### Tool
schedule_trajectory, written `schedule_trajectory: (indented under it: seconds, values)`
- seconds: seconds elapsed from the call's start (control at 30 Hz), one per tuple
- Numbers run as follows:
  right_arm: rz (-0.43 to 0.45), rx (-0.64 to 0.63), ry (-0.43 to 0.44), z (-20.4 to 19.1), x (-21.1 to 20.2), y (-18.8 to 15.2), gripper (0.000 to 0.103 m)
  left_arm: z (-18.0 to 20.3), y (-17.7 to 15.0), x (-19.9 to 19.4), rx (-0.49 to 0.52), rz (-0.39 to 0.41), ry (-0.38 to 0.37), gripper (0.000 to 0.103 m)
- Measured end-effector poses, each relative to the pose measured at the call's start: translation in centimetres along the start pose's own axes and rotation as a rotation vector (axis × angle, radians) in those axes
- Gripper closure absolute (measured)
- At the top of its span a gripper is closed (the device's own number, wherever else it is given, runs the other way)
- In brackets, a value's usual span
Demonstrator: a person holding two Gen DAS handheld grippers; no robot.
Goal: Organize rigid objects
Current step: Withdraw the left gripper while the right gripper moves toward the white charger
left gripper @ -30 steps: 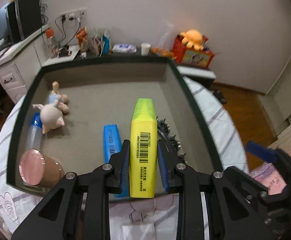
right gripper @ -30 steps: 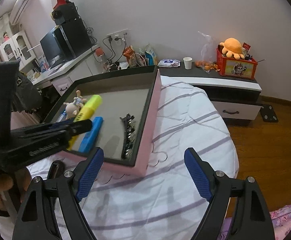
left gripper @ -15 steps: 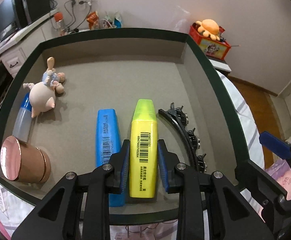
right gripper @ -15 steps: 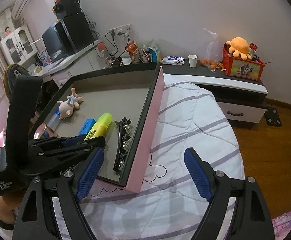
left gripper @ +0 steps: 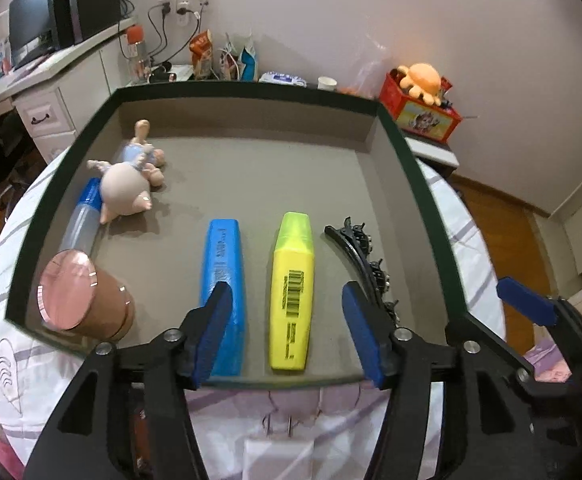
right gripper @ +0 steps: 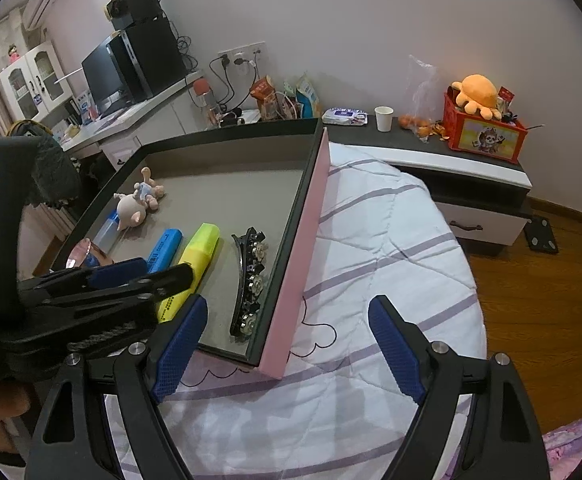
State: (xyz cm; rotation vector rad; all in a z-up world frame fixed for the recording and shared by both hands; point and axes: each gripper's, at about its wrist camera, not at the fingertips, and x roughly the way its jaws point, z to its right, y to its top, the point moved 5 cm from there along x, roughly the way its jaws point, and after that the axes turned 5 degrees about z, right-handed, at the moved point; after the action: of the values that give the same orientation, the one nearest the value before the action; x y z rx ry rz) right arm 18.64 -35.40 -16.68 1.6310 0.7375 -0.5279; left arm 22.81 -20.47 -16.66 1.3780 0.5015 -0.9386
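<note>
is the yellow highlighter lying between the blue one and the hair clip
Yes, the yellow highlighter lies flat with the blue highlighter on one side, hair clip on the other.

We record a bed [right gripper: 391, 248] under a white quilt with lilac stripes and doodled hearts and clouds. Directly on it sits one shallow box [right gripper: 309, 236], pink outside, dark-rimmed, grey-lined. At the near edge, just in front of the box, we note a white plug [left gripper: 277, 450] with two prongs resting on the quilt. Beside it a brownish item, too hidden to identify.
</note>
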Motion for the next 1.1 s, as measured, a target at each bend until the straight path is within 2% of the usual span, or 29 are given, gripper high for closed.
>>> schedule_trajectory:
  seconds: [0.07, 0.13, 0.17, 0.27, 0.37, 0.5, 0.83, 1.1]
  values:
    - [0.01, 0.003, -0.005, -0.1, -0.6, 0.1, 0.019, -0.6, -0.1, -1.5, 0.003, 0.021, -0.012, 0.04]
    - [0.02, 0.0, -0.01, -0.4, -1.3, 0.2, 0.019, -1.3, 0.0, -3.4, 0.01, 0.057, -0.009, 0.032]
    - [0.027, -0.005, -0.012, -0.7, -1.9, 0.3, 0.019, -1.8, 0.0, -4.6, 0.022, 0.081, -0.001, 0.023]
    - [0.044, -0.019, -0.017, -1.7, -3.1, 0.3, 0.019, -3.7, -0.4, -8.3, 0.066, 0.168, 0.057, 0.013]
    - [0.054, -0.034, -0.011, -3.2, -4.3, 0.1, 0.019, -5.7, -0.9, -10.8, 0.089, 0.219, 0.11, 0.007]
    - [0.055, -0.049, -0.01, -5.3, -5.1, -0.8, 0.019, -8.2, -2.5, -12.6, 0.116, 0.233, 0.157, 0.005]
    - [0.013, -0.03, -0.02, -9.5, -5.8, -4.8, 0.019, -11.9, -7.0, -13.5, 0.142, 0.197, 0.176, 0.001]
    - [-0.029, -0.037, -0.057, -12.0, -5.1, -7.2, 0.019, -12.7, -8.4, -14.8, 0.153, 0.208, 0.139, 0.001]
